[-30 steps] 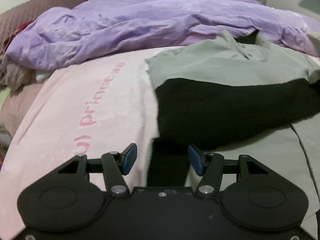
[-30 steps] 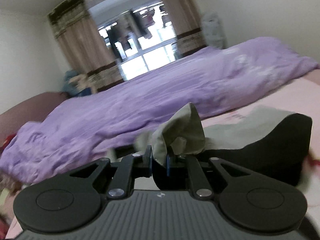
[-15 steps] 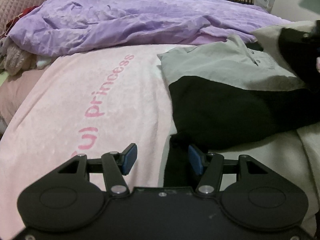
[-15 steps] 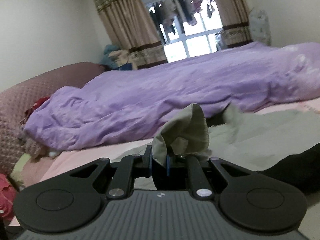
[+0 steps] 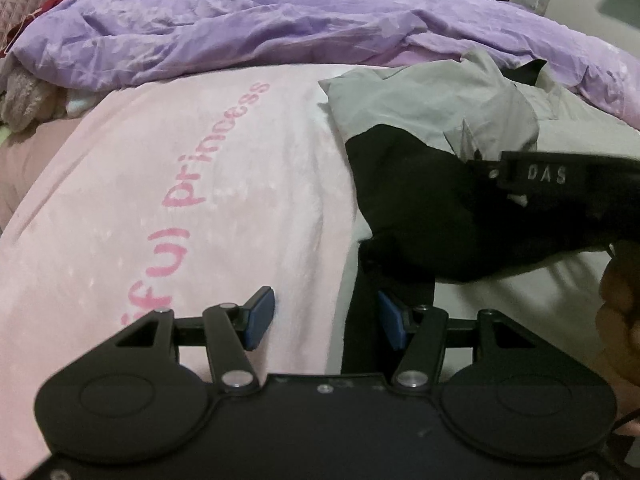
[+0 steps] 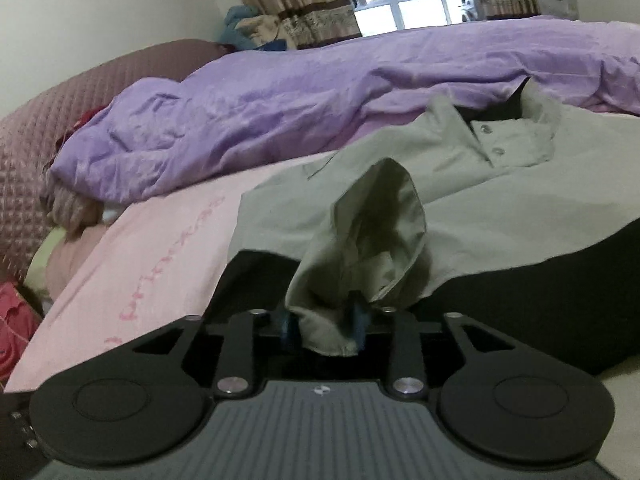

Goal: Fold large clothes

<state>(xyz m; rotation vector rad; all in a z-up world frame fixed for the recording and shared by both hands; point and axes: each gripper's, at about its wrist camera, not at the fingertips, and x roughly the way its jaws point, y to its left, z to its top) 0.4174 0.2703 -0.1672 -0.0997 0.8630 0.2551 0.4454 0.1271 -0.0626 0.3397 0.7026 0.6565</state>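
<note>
A large grey-green and black jacket (image 5: 416, 120) lies spread on the pink bedsheet (image 5: 160, 200). Its collar with two buttons shows in the right wrist view (image 6: 492, 140). My left gripper (image 5: 326, 322) is open and low over the jacket's left edge, where a black strip of cloth runs between its blue pads (image 5: 262, 316). My right gripper (image 6: 324, 328) is shut on a bunched grey-green sleeve end (image 6: 368, 240) and holds it over the jacket's black part. From the left wrist view the right gripper (image 5: 472, 152) comes in from the right above the jacket.
A crumpled purple duvet (image 5: 280, 24) lies across the bed behind the jacket. A maroon quilted headboard (image 6: 60, 120) and loose clothes sit at the left. A window with striped curtains (image 6: 320, 4) is at the back. Pink lettering (image 5: 216, 160) marks the sheet.
My right gripper has carried the sleeve end leftward and down over the jacket and now shows in the left wrist view. My left gripper has shifted a little left and stayed open.
</note>
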